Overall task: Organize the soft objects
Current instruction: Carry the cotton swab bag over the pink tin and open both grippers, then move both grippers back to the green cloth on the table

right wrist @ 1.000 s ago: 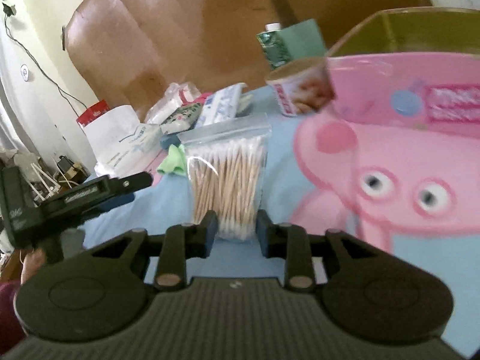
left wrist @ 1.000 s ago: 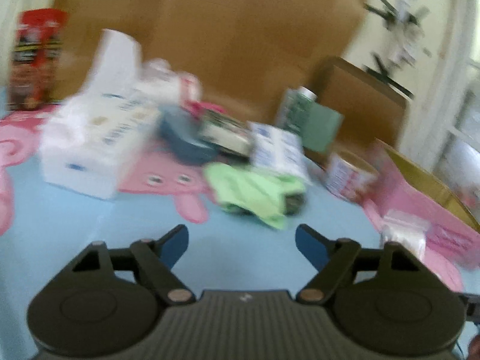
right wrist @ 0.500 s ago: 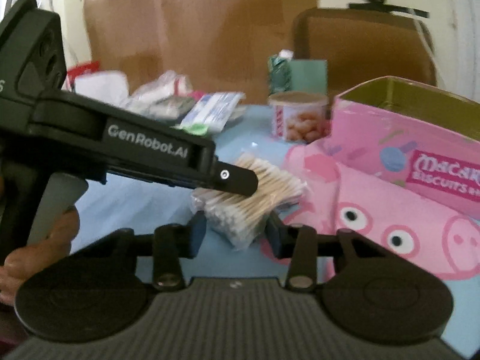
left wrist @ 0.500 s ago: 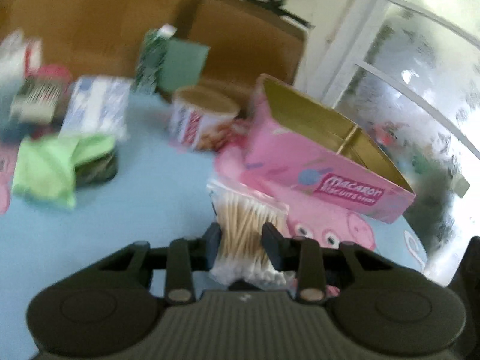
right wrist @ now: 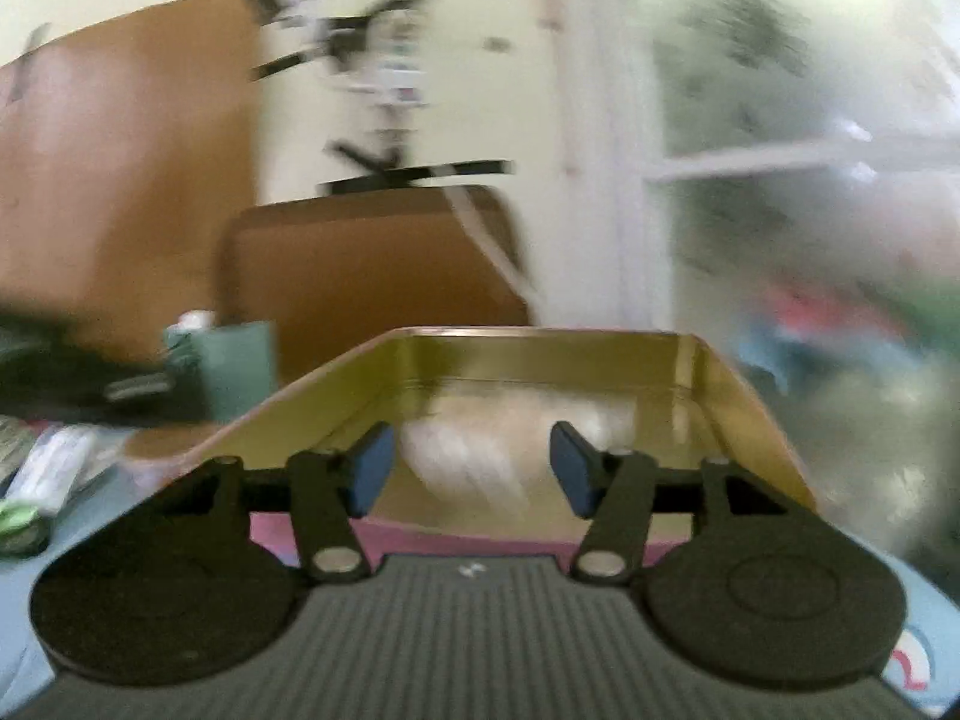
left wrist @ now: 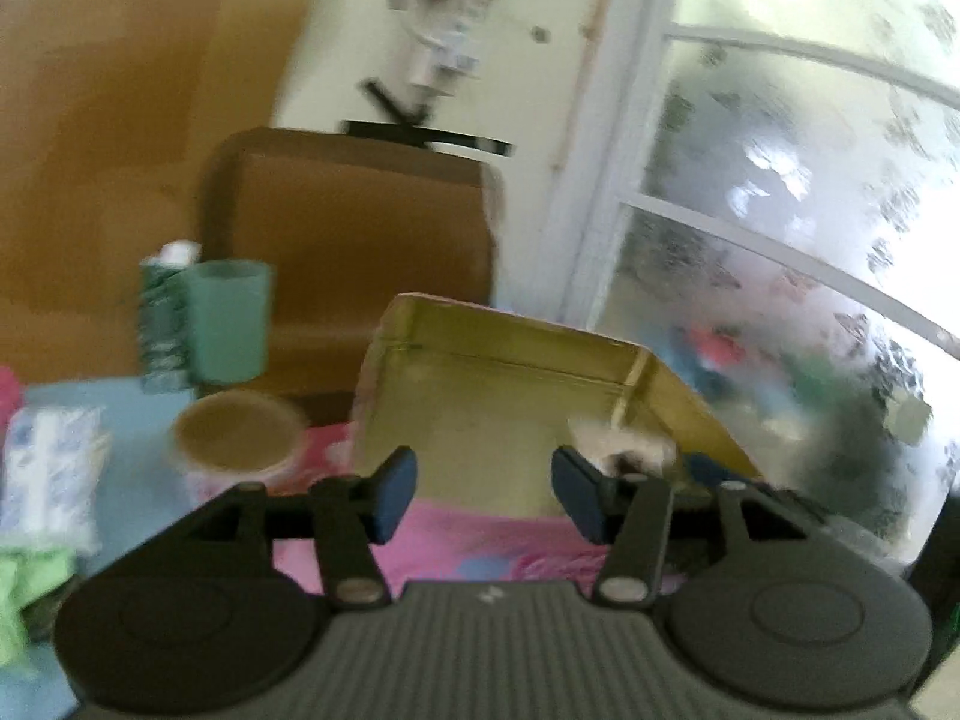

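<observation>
The bag of cotton swabs (right wrist: 480,450) lies blurred inside the open pink tin (right wrist: 738,396) with a gold interior. My right gripper (right wrist: 471,468) is open just above the tin's near wall, the bag beyond its fingertips. My left gripper (left wrist: 483,495) is open and empty over the same tin (left wrist: 480,396); a pale bit of the bag (left wrist: 624,447) shows by its right finger. A green cloth (left wrist: 24,588) lies at the left edge.
A round snack tub (left wrist: 237,438), a green carton (left wrist: 204,318) and a white-blue pack (left wrist: 51,468) stand left of the tin on the blue mat. A brown chair back (left wrist: 360,240) and a window (left wrist: 780,240) lie behind.
The swab bag, held between both grippers half a second ago, now lies in the tin. Both grippers have opened and risen over the tin.
</observation>
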### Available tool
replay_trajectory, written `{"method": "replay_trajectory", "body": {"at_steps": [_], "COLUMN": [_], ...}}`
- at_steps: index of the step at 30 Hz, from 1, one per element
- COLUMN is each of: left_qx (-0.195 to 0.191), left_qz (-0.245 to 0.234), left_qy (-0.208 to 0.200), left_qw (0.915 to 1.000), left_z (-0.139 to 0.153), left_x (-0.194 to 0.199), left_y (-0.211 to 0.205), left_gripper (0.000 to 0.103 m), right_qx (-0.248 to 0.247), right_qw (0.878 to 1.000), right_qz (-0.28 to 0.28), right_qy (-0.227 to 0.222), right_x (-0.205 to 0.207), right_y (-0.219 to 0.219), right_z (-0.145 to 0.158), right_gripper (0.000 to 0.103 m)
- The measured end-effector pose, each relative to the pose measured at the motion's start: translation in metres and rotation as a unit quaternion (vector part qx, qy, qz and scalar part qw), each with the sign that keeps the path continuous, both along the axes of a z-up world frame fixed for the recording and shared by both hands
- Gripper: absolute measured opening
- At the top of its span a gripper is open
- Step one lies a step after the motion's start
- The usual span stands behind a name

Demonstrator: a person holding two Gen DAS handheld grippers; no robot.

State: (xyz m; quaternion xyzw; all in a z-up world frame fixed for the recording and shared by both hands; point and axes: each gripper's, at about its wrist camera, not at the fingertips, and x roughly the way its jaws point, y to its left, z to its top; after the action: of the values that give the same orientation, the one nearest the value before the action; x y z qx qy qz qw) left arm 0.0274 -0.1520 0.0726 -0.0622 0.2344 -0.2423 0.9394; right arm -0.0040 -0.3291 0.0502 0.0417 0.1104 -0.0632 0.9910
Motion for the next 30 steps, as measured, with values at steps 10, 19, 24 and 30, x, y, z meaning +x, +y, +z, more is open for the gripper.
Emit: {"method": "replay_trajectory", "body": {"at_steps": [10, 19, 24, 30], "left_qx": [0.008, -0.047, -0.054, -0.069], "left_qz": [0.252, 0.302, 0.287, 0.286], "left_qy": [0.049, 0.046, 0.031, 0.026], "left_qw": [0.9664, 0.9512, 0.9559, 0.9555], "left_z": [-0.050, -0.069, -0.067, -0.067], "left_x": [-0.051, -0.071, -0.074, -0.076], "left_y": [0.194, 0.249, 0.244, 0.246], "left_gripper": [0.056, 0.056, 0.056, 0.056], "right_qx": [0.074, -0.010, -0.037, -0.100], "right_qw": [0.966, 0.912, 0.914, 0.913], "right_qz": [0.243, 0.378, 0.374, 0.364], "right_qy": [0.056, 0.158, 0.154, 0.154], "right_x": [0.006, 0.039, 0.047, 0.058], "right_y": [0.067, 0.215, 0.252, 0.277], "right_z": [-0.002, -0.028, -0.033, -0.042], "right_gripper": [0.060, 0.060, 0.060, 0.003]}}
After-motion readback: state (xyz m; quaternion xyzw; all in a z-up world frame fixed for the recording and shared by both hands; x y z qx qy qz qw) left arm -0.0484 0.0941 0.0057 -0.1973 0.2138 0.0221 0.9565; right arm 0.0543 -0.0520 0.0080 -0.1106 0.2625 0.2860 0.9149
